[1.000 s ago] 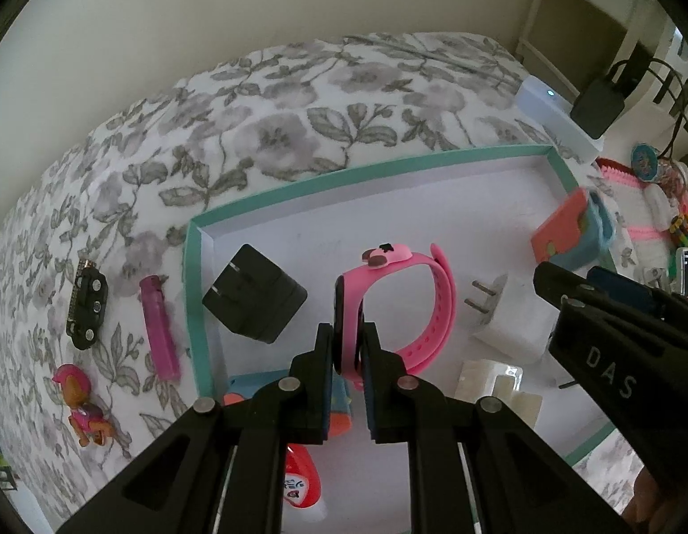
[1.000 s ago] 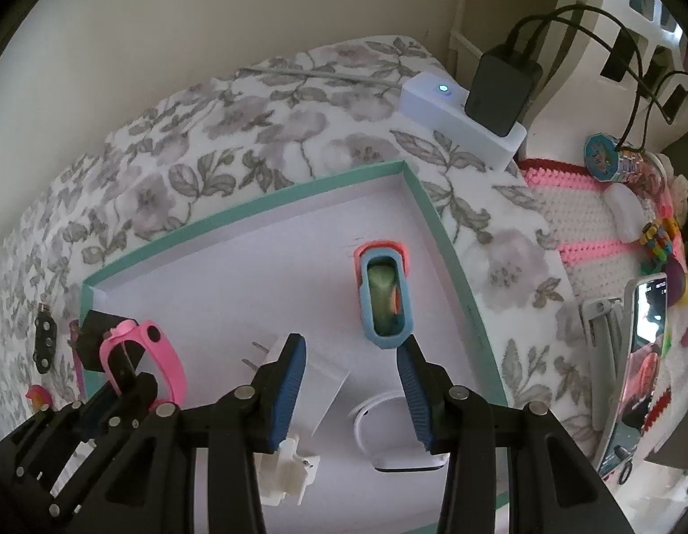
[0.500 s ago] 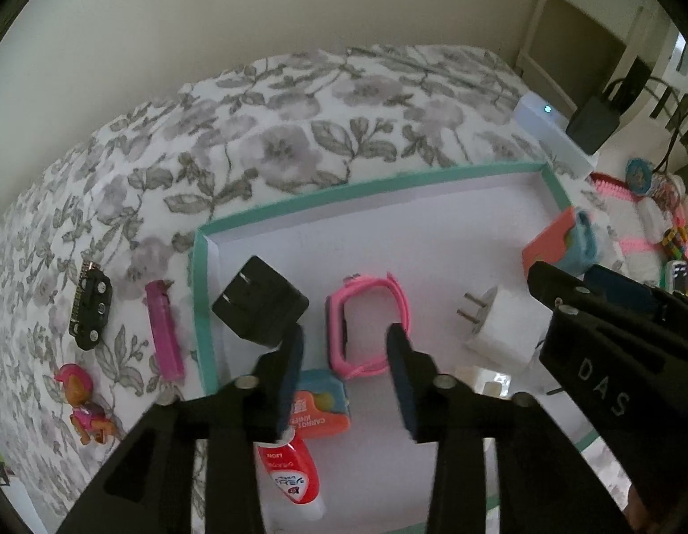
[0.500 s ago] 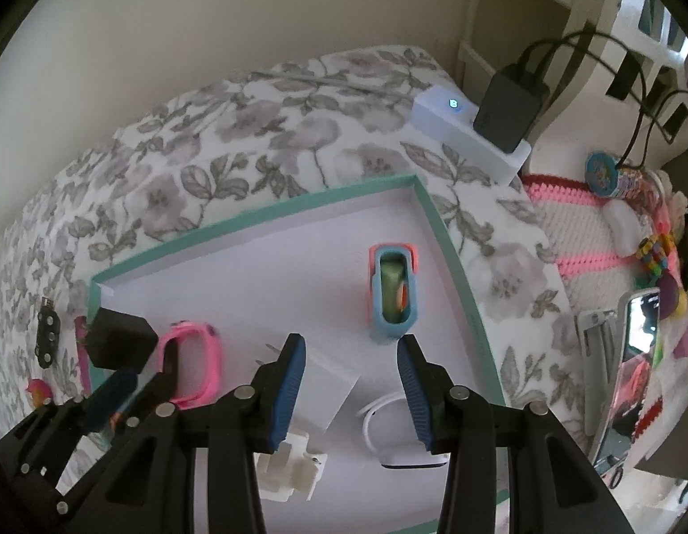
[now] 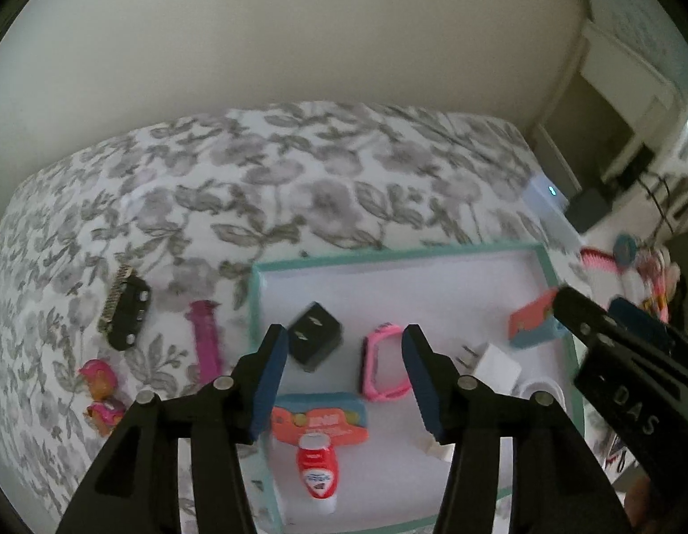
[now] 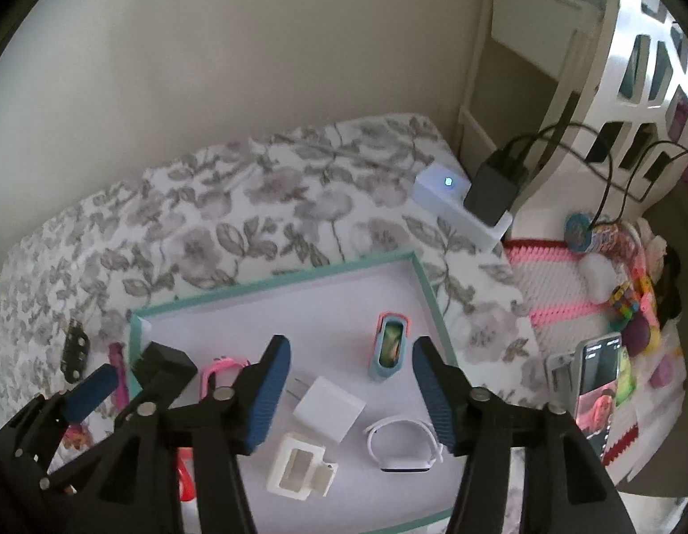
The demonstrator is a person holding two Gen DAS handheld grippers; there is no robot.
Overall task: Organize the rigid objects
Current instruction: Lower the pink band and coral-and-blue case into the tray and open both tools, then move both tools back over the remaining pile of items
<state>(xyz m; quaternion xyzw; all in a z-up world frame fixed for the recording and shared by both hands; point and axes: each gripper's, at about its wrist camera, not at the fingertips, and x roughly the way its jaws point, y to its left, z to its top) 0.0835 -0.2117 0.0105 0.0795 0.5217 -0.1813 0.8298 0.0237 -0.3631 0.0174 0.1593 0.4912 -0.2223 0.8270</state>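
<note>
A shallow tray with a teal rim [image 5: 388,258] [image 6: 272,287] lies on the floral bedspread. In it lie a pink watch band [image 5: 384,371] [image 6: 219,369], a black charger cube [image 5: 315,342] [image 6: 163,362], a white plug [image 5: 495,362] [image 6: 328,407], an orange-and-blue case [image 5: 533,322] [image 6: 388,351], a white watch band [image 6: 404,445], a cream clip [image 6: 299,471], a blue-and-orange packet [image 5: 319,416] and a small red bottle [image 5: 317,471]. My left gripper [image 5: 344,382] is open and empty above the tray. My right gripper [image 6: 350,396] is open and empty above the white plug.
Left of the tray on the bedspread lie a black circuit board [image 5: 125,311], a magenta stick [image 5: 205,342] and a small pink figure [image 5: 101,394]. A white power strip with a black adapter [image 6: 468,198] sits beyond the tray. A phone [image 6: 597,382] and toys lie at right.
My left gripper held the pink watch band over the tray, then opened and let it go; the band now lies flat. Both grippers have lifted back, higher above the tray.
</note>
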